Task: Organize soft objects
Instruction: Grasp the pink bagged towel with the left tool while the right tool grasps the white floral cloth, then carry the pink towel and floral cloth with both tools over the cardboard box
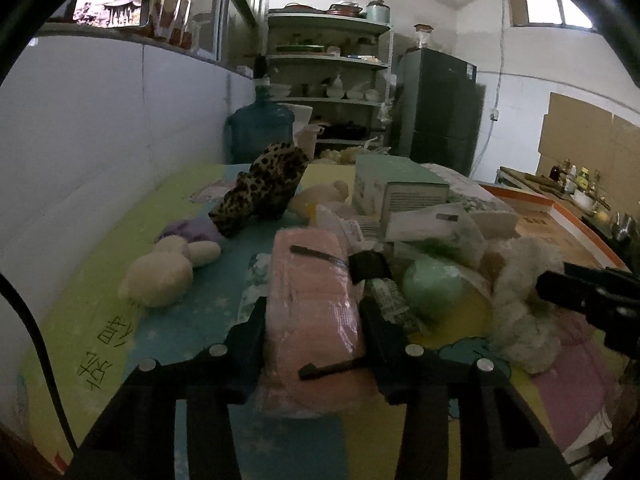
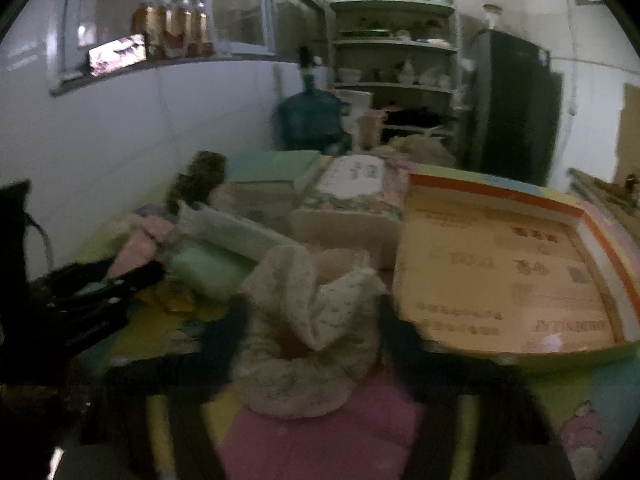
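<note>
left gripper (image 1: 314, 320) angled down over the colourful play mat (image 1: 100, 320), both black fingers (image 1: 250, 328) closed in against the sides of a pink wrapped pack (image 1: 312, 304), pack squeezed between the jaws and running forward past the fingertips. just right of the right finger, a green soft roll (image 1: 434, 288) in clear wrap; beyond it a heap of tissue packs and a pale green box (image 1: 394, 188). off to the left of the jaws, well apart, a cream plush rabbit (image 1: 164, 272) lying flat, a leopard-print plush (image 1: 262, 188) farther ahead.

right gripper (image 2: 312, 328) likewise tilted down, picture blurred; fingers (image 2: 394, 332) drawn in on either side of a white fleecy cloth bundle (image 2: 308, 336), bundle filling the gap and bulging above it, seemingly pinched. right of these jaws, touching the bundle's far side or just beside it, an open orange-rimmed cardboard box lid (image 2: 500, 280). left of them, the left gripper's dark frame over the pink pack.
</note>
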`<state>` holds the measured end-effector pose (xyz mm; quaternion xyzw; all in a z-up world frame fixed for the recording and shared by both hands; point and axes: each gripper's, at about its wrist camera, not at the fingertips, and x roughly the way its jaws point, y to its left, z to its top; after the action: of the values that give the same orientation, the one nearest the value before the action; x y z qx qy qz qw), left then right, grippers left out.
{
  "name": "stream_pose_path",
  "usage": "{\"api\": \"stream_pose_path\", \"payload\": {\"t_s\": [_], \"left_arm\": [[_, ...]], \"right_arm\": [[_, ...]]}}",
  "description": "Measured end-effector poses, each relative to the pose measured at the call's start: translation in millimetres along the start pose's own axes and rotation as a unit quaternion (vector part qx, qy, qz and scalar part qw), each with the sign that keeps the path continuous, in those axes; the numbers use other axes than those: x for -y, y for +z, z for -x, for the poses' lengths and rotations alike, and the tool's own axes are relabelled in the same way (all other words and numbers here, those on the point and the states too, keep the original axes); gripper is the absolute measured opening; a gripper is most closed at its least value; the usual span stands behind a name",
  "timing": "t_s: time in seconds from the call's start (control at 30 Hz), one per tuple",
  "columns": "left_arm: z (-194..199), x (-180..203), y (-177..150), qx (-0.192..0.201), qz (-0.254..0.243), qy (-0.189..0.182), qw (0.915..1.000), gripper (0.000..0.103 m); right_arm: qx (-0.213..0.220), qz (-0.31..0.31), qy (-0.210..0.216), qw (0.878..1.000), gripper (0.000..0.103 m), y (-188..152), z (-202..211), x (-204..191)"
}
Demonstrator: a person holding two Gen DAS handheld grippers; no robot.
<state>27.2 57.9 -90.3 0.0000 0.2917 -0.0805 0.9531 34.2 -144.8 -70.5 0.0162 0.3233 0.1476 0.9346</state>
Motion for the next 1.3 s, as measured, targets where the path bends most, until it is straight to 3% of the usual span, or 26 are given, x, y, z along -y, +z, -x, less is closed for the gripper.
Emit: {"api": "stream_pose_path", "payload": {"t_s": [0.07,0.17,0.3,0.87,1.3], "left_arm": [[2.3,1.2,-0.5,0.004,-0.001,-0.001,1.0000,0.043],[8.0,0.8,-0.8,0.014,0.005,-0.005,0.9999,0.042],[14.2,-0.7,3.1,0.025,0.011,-0.003,0.9996,0.042],[49.4,23.3,33.5,0.083,-0.003,-0.038,0.9958,0.042],[46.2,73.7,60.9,0.098,-0.030,-0.107,0.9890,0.042]], "right_arm": [[0.002,0.008,-0.005,1.000,0.037,-1.0,1.0,-2.6],[-0.010,0.005,-0.001,1.000,0.018,-3.3,-1.2,-1.3],[-0.004,-0.016,0.010,1.000,0.011,-4.9,3.8,5.7],[0.089,-0.013,0.026,0.996,0.009,20.8,63.4,10.8],[0.135,-0.036,-0.017,0.990,0.009,27.1,101.0,48.1]]}}
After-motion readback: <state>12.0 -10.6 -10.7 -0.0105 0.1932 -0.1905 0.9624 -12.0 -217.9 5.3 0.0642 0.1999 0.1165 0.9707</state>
